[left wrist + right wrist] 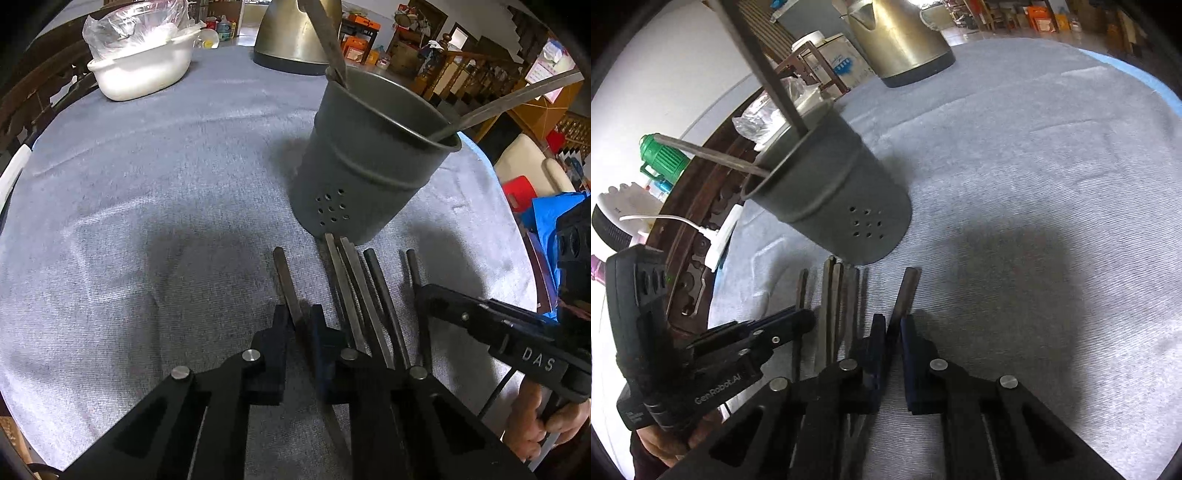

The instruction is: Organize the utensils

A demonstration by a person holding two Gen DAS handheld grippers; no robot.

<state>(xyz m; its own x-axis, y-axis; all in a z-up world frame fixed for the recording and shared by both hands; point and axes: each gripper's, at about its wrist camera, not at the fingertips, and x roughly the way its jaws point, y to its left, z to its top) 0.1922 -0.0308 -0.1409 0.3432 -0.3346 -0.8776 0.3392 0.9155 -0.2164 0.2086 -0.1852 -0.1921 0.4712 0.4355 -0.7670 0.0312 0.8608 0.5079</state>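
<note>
The flat utensil handle (287, 280) lies alone on the grey cloth (147, 206), running straight ahead from between the fingers of the left claw (298, 325). The jaws stand on either side of it with a narrow gap; whether the pads already press it I cannot tell. It looks like thin stiff metal, light, smooth and likely slippery, lying flush on soft cloth, so a pinch across its narrow edges near the end would probably hold best.

Just right of that claw lies the bundle of handles (365, 291), about 5 of them close together and fanned, ends pointing toward the grey holder (369, 166), which stands ahead and slightly right, touching or nearly touching the bundle's tips. 2 utensils already lean inside it.

In the right wrist view the right claw (893, 332) likewise straddles a single handle (905, 291), jaws nearly closed around it; contact is unclear there too.

Farther off: a metal kettle (295, 33) ahead, a white bowl (140, 70) ahead and left.
</note>
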